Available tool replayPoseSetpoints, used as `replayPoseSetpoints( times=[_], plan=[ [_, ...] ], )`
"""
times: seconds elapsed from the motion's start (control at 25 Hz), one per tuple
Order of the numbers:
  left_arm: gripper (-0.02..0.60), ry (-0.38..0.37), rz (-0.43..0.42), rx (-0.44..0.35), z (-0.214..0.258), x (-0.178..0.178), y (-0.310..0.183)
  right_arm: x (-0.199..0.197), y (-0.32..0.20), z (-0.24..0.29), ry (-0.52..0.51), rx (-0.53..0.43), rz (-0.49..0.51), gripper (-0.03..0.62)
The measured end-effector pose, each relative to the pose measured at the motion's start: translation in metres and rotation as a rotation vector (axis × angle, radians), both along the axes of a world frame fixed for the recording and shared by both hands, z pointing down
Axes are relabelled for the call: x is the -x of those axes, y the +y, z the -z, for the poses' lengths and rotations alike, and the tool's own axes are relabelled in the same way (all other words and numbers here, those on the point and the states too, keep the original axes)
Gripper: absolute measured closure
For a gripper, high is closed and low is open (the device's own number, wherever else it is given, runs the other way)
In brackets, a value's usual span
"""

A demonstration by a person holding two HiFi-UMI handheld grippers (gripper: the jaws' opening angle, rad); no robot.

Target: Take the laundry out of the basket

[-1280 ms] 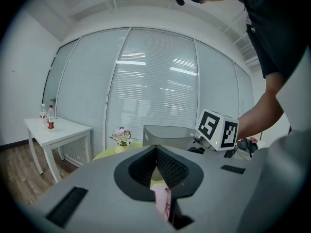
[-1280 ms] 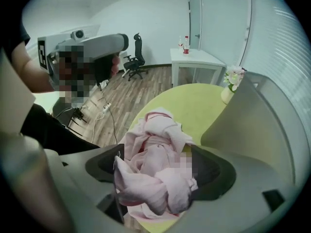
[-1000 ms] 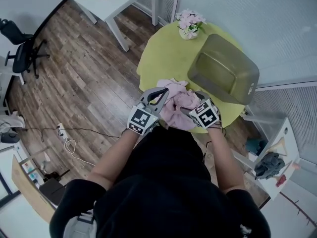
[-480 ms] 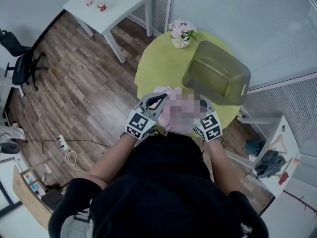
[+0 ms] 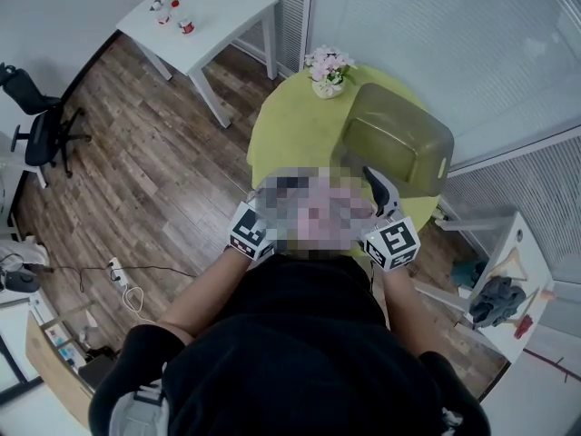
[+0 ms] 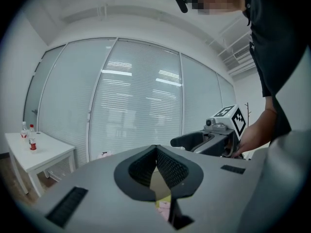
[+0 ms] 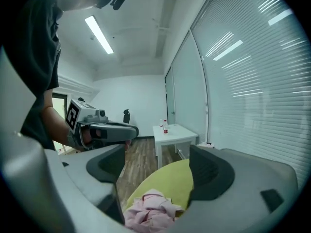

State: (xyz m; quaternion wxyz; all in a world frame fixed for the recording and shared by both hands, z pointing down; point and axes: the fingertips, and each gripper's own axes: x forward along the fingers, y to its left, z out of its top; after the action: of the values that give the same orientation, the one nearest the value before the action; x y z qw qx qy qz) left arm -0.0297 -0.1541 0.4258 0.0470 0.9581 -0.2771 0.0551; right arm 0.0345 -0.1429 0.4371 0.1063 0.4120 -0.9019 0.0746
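1. Laundry (image 7: 148, 211): a pink crumpled heap. It lies on the yellow-green round table (image 5: 290, 125), near your edge and outside the basket (image 5: 395, 143). In the head view a mosaic patch covers that spot.
2. Writing: each gripper's cube carries square black-and-white markers. Two small bottles (image 6: 29, 136) with red labels stand on the white side table (image 6: 43, 155); their print is too small to read.
3. Basket: translucent olive and rectangular, with its open side up. It stands on the far right part of the round table. A pot of pink flowers (image 5: 329, 64) stands just beside its far left corner.
4. Left gripper (image 6: 155, 152): your jaws are pressed together at the tips, pad against pad. Through the slit below the tips you see a strip of green table and a scrap of pink.
5. Right gripper (image 7: 158, 169): your jaws are spread wide. The pink heap shows low in the gap between them, and neither pad touches it.
6. Pose: you hold both grippers close in front of your chest, over the near rim of the round table.
   - The left one points about level at the glass wall with blinds.
   - The right one tilts down over the table.
   - Each gripper view shows the other gripper beside it, with your hand wrapped round its handle.
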Motion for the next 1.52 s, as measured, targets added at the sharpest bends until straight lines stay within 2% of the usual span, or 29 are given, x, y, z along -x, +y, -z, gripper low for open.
replayPoseSetpoints(
  times=[0.08, 0.2, 0.28, 0.4, 0.56, 1.52],
  plan=[
    [0.574, 0.009, 0.000, -0.010, 0.006, -0.002, -0.001, 0.000, 0.000, 0.015, -0.027, -0.047, 0.000, 0.179],
    [0.575, 0.017, 0.004, -0.017, 0.008, -0.004, -0.002, -0.003, 0.001, 0.031, -0.046, -0.105, -0.013, 0.288],
    [0.574, 0.020, 0.008, -0.023, 0.012, -0.005, -0.004, -0.005, 0.000, 0.039, -0.059, -0.132, -0.028, 0.332],
    [0.574, 0.029, 0.008, -0.046, 0.022, -0.008, -0.006, -0.007, -0.003, 0.048, -0.083, -0.168, -0.056, 0.473],
    [0.575, 0.039, 0.003, -0.069, 0.033, -0.011, -0.004, -0.008, -0.003, 0.057, -0.114, -0.206, -0.080, 0.560],
    [0.575, 0.037, -0.010, -0.064, 0.031, -0.019, 0.005, -0.003, 0.002, 0.049, -0.089, -0.180, -0.041, 0.571]
  ],
)
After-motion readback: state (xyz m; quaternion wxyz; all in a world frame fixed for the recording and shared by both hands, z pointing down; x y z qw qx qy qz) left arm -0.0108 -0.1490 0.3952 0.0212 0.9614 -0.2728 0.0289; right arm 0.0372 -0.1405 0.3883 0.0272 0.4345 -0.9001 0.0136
